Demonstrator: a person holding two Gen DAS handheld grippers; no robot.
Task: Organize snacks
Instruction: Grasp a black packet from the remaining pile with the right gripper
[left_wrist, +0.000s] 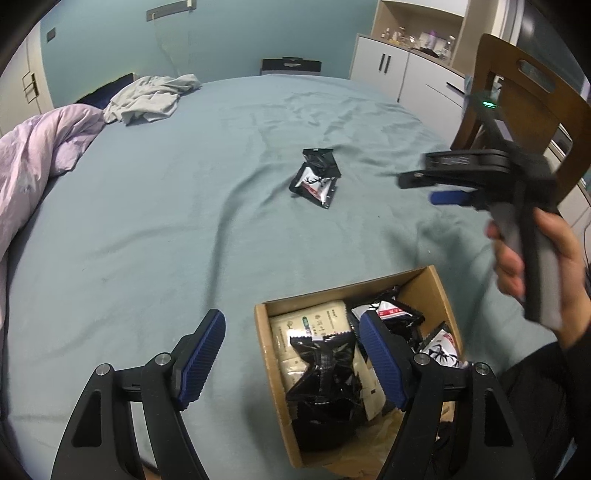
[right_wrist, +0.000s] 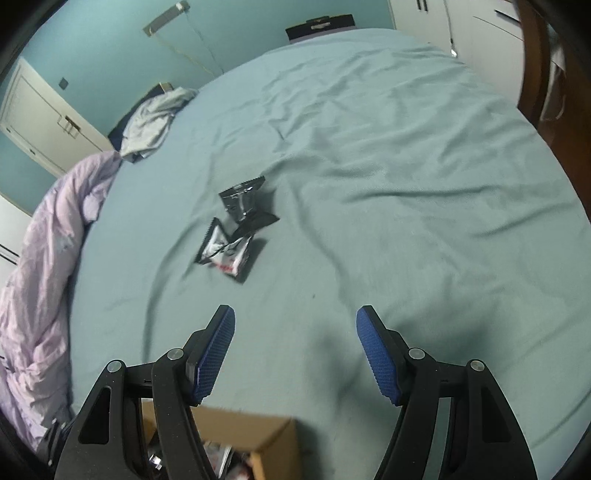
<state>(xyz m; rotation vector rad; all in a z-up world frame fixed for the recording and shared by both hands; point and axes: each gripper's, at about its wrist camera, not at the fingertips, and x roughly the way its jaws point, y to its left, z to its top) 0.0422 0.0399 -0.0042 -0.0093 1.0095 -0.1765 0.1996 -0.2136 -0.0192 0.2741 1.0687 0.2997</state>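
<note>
Two black snack packets (left_wrist: 317, 176) lie overlapped on the teal bedsheet; the right wrist view shows them (right_wrist: 236, 229) ahead and left of my right gripper. A cardboard box (left_wrist: 263, 354) near the bed's front edge holds several black packets and cream packs (left_wrist: 310, 325); its corner shows in the right wrist view (right_wrist: 273, 439). My left gripper (left_wrist: 291, 354) is open and empty, its jaws straddling the box's left wall. My right gripper (right_wrist: 295, 350) is open and empty above the sheet; it appears in the left wrist view (left_wrist: 424, 184), held in a hand right of the packets.
A lilac duvet (left_wrist: 33, 158) is bunched along the bed's left side, with a grey garment (left_wrist: 147, 98) behind it. A wooden chair (left_wrist: 524, 107) stands at the bed's right. White cabinets (left_wrist: 388, 70) lie beyond. A black bag (left_wrist: 290, 66) sits at the far edge.
</note>
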